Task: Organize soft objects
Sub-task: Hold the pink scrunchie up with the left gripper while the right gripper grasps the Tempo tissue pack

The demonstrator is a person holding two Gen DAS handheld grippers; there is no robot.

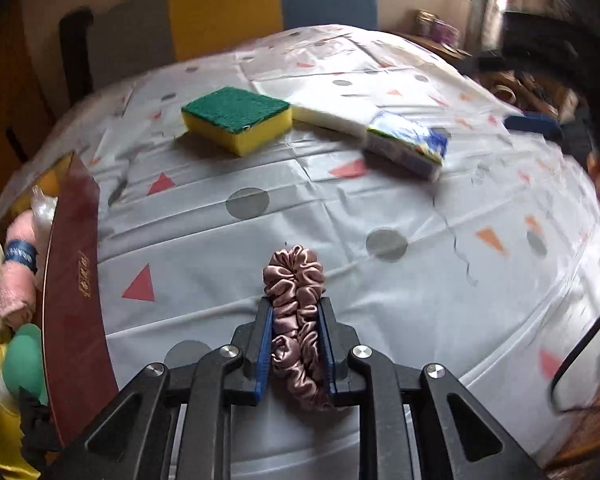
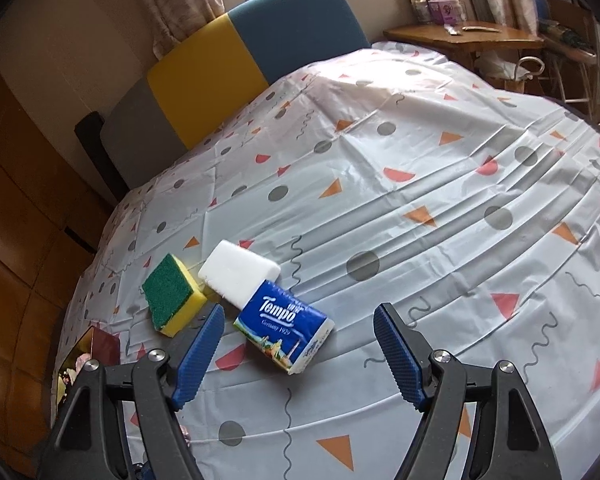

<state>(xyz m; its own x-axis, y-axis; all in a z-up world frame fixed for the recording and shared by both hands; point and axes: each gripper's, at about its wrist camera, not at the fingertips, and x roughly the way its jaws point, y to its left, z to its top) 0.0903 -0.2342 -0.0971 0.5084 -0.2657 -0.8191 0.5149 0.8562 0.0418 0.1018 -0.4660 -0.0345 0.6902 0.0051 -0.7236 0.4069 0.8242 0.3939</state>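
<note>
**Pink scrunchie clamped in the left tongs above the patterned cloth**

A pink satin scrunchie (image 1: 296, 320) is pinched between the blue pads of the left tongs (image 1: 296, 312), which are closed tight on it; its folds are squeezed flat between the pads, and one puffed loop sticks out past the fingertips. Whether the loop touches the cloth beneath cannot be told.

Beyond the scrunchie, on the bench covered by a white cloth (image 1: 380, 208) printed with grey dots and red and orange triangles, a yellow sponge with a green scouring top (image 1: 238, 118) is seen. Just right of that sponge a white foam block (image 1: 332, 114) is laid, and a blue Tempo tissue pack (image 1: 408, 144) is leaned against the block's near end. To the left of the scrunchie, at the cloth's edge, a dark red box (image 1: 74, 300) is set, with a pink soft item (image 1: 18, 276) and a green one (image 1: 24, 360) visible inside it.

The right tongs (image 2: 300, 352) are held wide open with nothing between the pads, above the cloth and just short of the tissue pack (image 2: 286, 328). From that view the sponge (image 2: 174, 294) is found left of the pack and the foam block (image 2: 240, 272) behind it, both near the left pad.

Behind the bench, a grey, yellow and blue padded panel (image 2: 240, 48) is seen.
</note>
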